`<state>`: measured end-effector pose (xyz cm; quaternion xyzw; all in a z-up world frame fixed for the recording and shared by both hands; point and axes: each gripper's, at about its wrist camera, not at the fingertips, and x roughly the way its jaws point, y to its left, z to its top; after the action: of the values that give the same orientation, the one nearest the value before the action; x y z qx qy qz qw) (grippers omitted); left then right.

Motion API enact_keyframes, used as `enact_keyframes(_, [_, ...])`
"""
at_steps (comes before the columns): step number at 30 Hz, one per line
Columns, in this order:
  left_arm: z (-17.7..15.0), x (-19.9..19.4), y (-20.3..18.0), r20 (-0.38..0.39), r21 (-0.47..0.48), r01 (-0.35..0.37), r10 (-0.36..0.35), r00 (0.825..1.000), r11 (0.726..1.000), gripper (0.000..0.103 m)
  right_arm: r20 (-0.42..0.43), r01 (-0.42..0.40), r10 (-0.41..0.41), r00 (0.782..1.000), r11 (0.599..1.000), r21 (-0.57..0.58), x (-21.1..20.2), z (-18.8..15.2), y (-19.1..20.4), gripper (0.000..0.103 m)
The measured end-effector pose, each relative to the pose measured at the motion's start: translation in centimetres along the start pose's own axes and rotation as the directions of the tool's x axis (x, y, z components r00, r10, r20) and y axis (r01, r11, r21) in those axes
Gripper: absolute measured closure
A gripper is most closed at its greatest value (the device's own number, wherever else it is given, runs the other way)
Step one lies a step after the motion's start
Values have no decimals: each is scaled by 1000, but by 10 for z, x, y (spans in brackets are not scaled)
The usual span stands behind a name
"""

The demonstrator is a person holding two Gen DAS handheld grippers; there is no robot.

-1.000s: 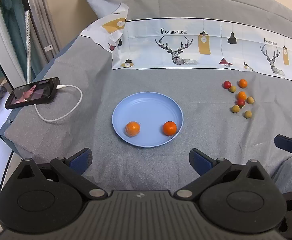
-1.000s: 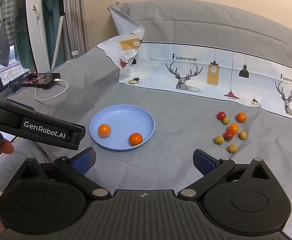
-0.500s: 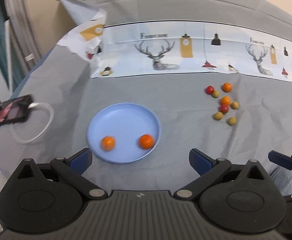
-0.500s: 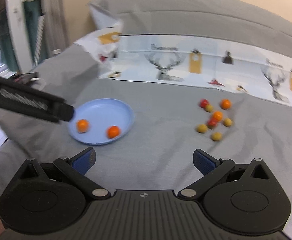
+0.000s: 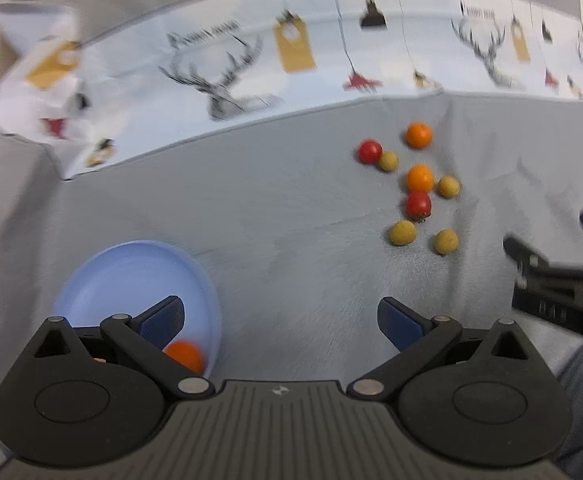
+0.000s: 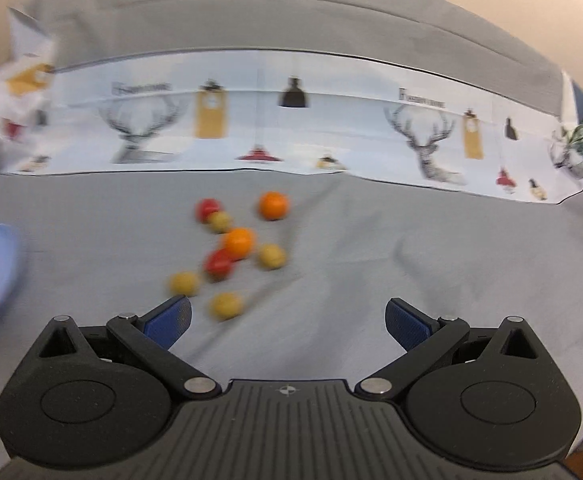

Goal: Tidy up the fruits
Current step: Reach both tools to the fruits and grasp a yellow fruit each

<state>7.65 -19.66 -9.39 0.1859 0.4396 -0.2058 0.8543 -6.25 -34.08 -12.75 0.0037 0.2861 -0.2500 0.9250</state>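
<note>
Covering the surface, a grey cloth [image 6: 371,248] carries a blue plate [image 5: 131,276] with what looks like one blurred orange [image 5: 183,354]. Both the left gripper [image 5: 279,316] and the right gripper [image 6: 287,320] gape empty; the small fruits [image 6: 235,256] cluster loose ahead.

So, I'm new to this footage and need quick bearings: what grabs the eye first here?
The cluster of small fruits on the grey cloth: orange, red and yellow-green ones, loose ahead of the open right gripper. Next, the blue plate at lower left of the left wrist view, an orange on it behind a finger of the open left gripper. Behind runs a white strip printed with deer.
</note>
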Motion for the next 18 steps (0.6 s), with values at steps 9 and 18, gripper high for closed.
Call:
enact_keyframes(9, [39,101,-42,-88,54,100,-95,992,993,0,23,-127,131,991,983,-130,118,12,-4,1])
enact_keyframes(18, [54,153,-65,-167,45,154,-144,975,987,0,5,-264,266,964,960,-90,156,18,-14,24])
